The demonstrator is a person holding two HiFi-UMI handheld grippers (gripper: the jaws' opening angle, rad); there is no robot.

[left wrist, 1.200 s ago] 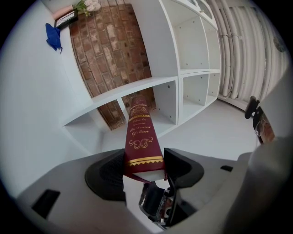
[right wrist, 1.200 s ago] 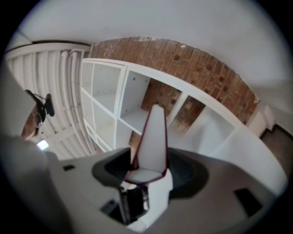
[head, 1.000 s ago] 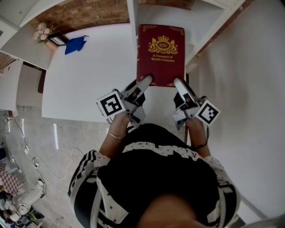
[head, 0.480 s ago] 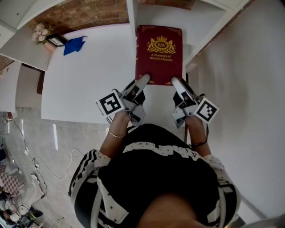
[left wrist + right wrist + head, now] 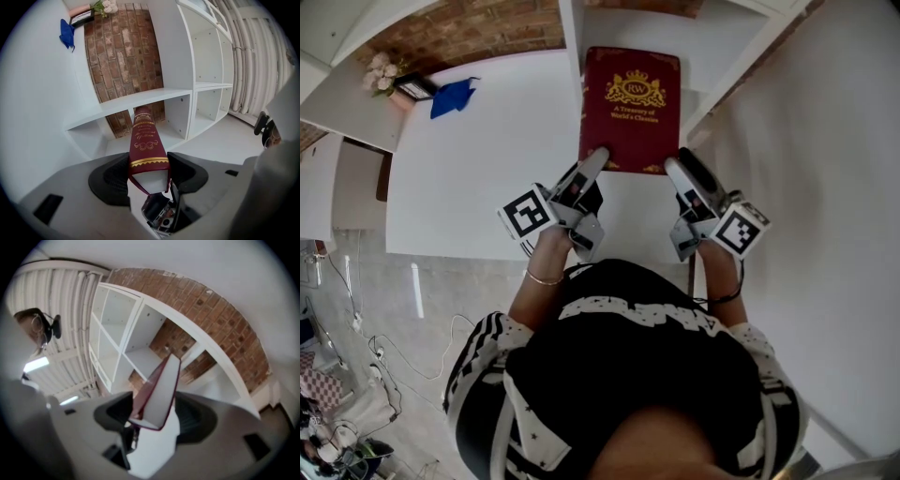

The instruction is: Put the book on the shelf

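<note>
1. The left claw (image 5: 593, 159) sits low centre in the head view, clamped on the near spine corner of the book (image 5: 630, 108). Its own view shows a pad pressed on each cover, with the gilt spine running away from the camera. Compared with a second ago, it has ridden a little up the frame, carrying the book along.

2. The right claw (image 5: 675, 169) has swung outward, toward the right of the frame. A second ago the page edge stood upright between its jaws; now it leans hard to one side. The jaws stand narrow around the near page-side corner, with one cover on a pad and what looks like a slim gap at the other. I cannot tell whether this claw still bites.

3. The book lies cover up and has crept toward the top of the head view. Its far edge now sits in the mouth of the opening just right of the upright divider of the shelf (image 5: 572, 28), while its near end stays out in the claws. Whether it already rests on the board is hidden.

4. I judge the book to be partly fed in. With the right hold askew, the left claw probably bears the push, so the book could twist against the divider just beside it.
</note>
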